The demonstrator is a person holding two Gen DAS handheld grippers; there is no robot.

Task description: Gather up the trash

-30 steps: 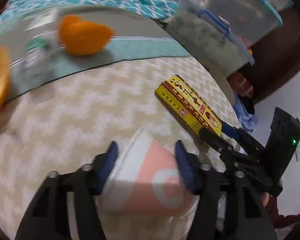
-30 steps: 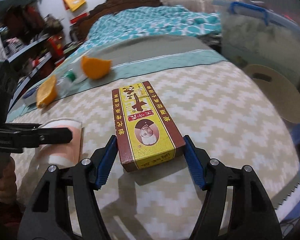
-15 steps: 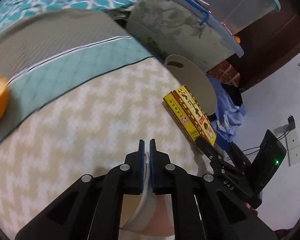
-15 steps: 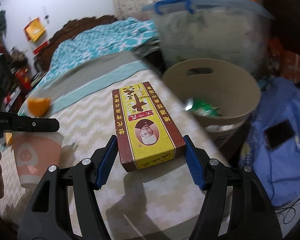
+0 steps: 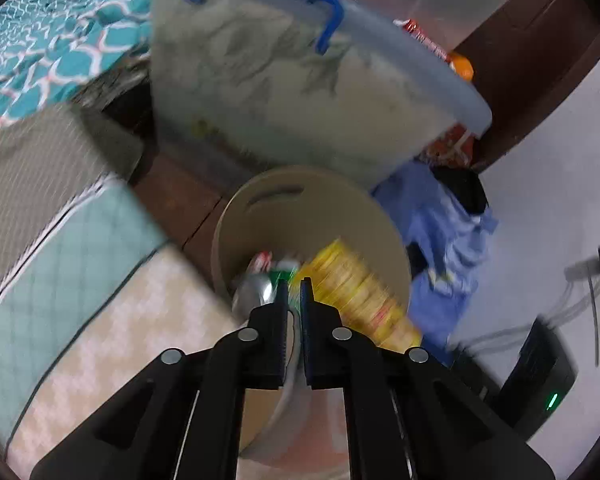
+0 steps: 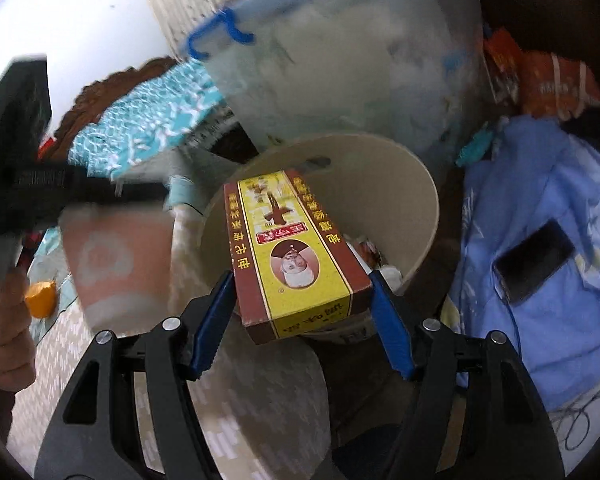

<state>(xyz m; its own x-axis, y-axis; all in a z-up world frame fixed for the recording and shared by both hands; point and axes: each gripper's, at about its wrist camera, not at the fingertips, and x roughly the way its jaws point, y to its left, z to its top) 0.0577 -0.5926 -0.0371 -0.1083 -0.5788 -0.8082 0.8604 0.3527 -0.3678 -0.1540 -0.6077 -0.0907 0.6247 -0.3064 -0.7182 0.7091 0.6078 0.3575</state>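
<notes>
Right claw (image 6: 302, 320), spreading, has the yellow box (image 6: 296, 252) loose between its pads above the bin (image 6: 420, 184), while the left claw (image 5: 294, 292), opening, pinches the cup (image 6: 116, 256) rim short of it; either may drop outside.

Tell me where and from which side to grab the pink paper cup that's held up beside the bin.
Take the pink paper cup by its rim wall, coming from above with one finger inside and one outside. It hangs roughly upright with its mouth up, so the thin rim is exposed. The tapered body looks wide, and it would probably crush or slip if squeezed across.
</notes>
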